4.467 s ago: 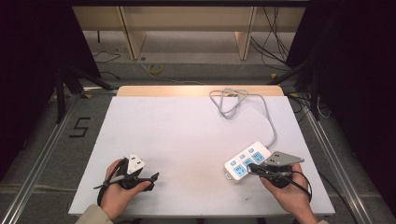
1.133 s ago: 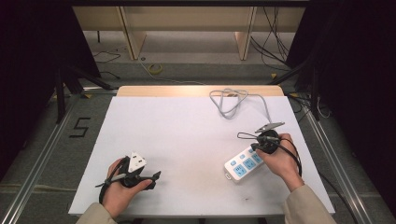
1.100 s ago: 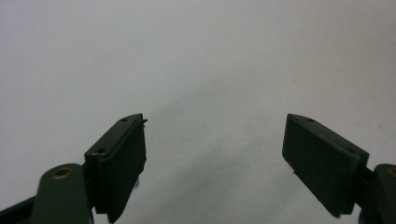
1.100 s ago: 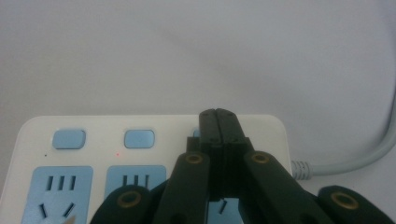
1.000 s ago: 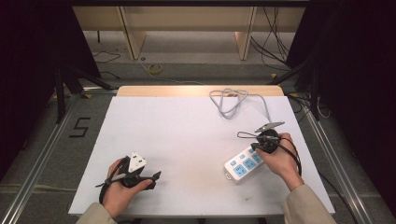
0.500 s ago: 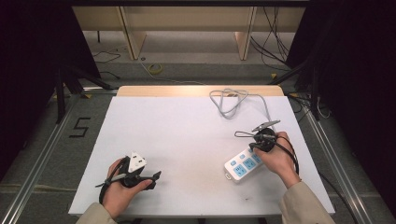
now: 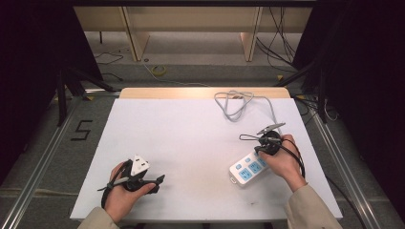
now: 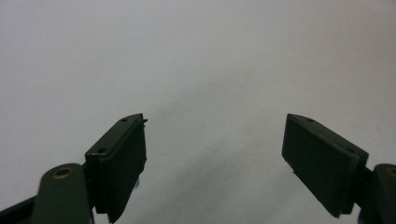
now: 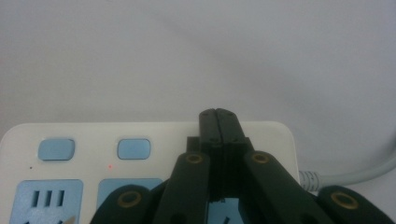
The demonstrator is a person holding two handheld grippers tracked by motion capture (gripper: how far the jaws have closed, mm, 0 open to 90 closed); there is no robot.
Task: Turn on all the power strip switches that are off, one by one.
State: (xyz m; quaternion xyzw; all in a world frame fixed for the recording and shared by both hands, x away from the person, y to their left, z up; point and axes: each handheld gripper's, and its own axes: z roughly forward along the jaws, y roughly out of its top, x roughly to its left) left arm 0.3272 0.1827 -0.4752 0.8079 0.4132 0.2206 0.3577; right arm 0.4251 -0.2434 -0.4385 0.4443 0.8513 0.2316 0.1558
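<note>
Power strip (image 9: pixel 140 154) cut by bottom edge, far end behind shut tongs (image 9: pixel 218 116).

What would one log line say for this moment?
right claw: shut, tips over power strip near its buttons | left claw: open, nothing between | cord: looped at table's far edge

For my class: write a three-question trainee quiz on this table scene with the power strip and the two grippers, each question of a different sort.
1. True or false: the right gripper has its jaws spread wide.
2. Which thing lies under the right gripper? A) power strip B) mug C) book
3. Fill in: the left gripper is ____ over the bare white table.

Key: 1 false, they are shut; 2 A; 3 open.
</note>
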